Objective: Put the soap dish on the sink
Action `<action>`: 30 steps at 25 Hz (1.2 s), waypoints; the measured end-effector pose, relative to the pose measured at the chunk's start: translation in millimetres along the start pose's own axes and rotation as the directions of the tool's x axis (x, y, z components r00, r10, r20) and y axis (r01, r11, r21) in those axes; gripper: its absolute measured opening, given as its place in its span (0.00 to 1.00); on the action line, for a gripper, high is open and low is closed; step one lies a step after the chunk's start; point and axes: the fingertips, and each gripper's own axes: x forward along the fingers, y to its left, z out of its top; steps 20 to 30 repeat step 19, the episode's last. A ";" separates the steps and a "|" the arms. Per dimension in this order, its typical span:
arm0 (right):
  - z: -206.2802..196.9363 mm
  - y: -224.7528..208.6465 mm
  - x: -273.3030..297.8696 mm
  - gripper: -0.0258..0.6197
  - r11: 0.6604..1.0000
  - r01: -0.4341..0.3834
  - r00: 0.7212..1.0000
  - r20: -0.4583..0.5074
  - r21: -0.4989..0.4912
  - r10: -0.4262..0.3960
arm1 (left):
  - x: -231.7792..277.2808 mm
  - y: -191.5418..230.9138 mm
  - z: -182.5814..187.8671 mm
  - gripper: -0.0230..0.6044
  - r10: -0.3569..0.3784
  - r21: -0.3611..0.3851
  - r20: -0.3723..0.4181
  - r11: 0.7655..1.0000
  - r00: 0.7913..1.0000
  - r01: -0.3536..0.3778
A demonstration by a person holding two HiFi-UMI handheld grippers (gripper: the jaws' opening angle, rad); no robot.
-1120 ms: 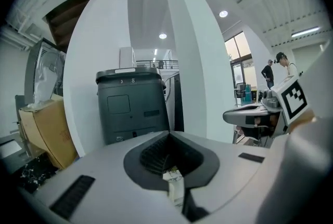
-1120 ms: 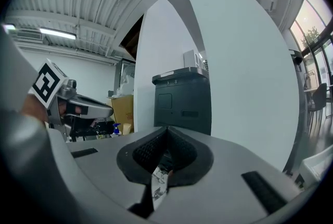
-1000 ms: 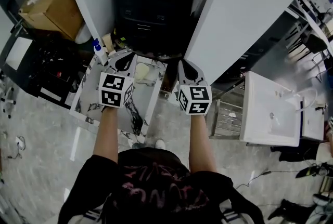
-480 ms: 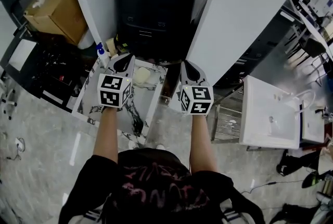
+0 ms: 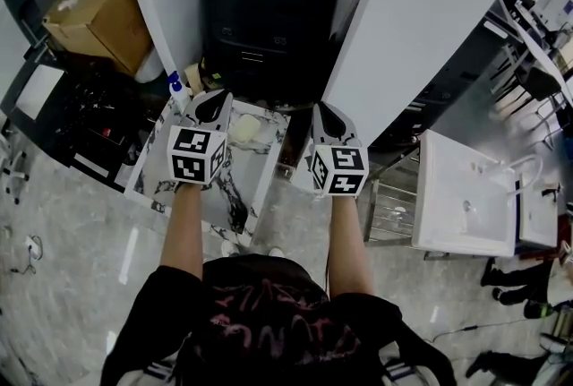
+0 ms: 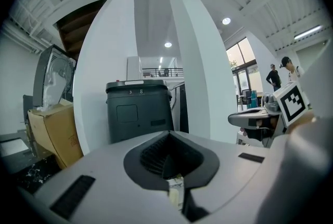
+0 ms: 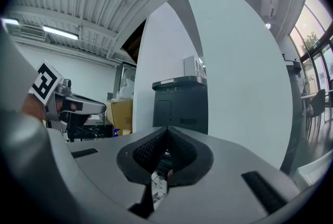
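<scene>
Left tongs (image 5: 215, 103): pressing flat together with nothing between them, hovering over the marbled table (image 5: 152, 171).
Right tongs (image 5: 322, 114): sitting tight together too, gripping nothing, hanging level with the left pair, out past the table's right edge.
Soap dish (image 5: 243, 130): lying pale and round on the table, just beside the left tongs, between the two pairs.
Bottle (image 5: 178, 94): standing at the table's far left corner.
Black bin (image 5: 267, 8): looming straight ahead.
White sink (image 5: 466, 196): standing well off to the right.

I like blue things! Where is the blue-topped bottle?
Head view: the blue-topped bottle stands at the marble counter's far left corner, just left of the left gripper.
</scene>
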 end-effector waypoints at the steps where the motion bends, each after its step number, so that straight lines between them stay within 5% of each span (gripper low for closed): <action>1: 0.0 0.2 0.1 0.05 1.000 0.000 1.000 -0.001 -0.001 0.000 | -0.1 0.6 -0.7 0.06 0.002 0.003 -0.003 1.000 1.000 -0.002; 30: -1.7 8.8 -8.1 0.05 1.000 -0.009 1.000 -0.006 0.004 0.009 | -17.7 1.4 -1.8 0.06 0.005 -0.030 0.008 1.000 1.000 -0.005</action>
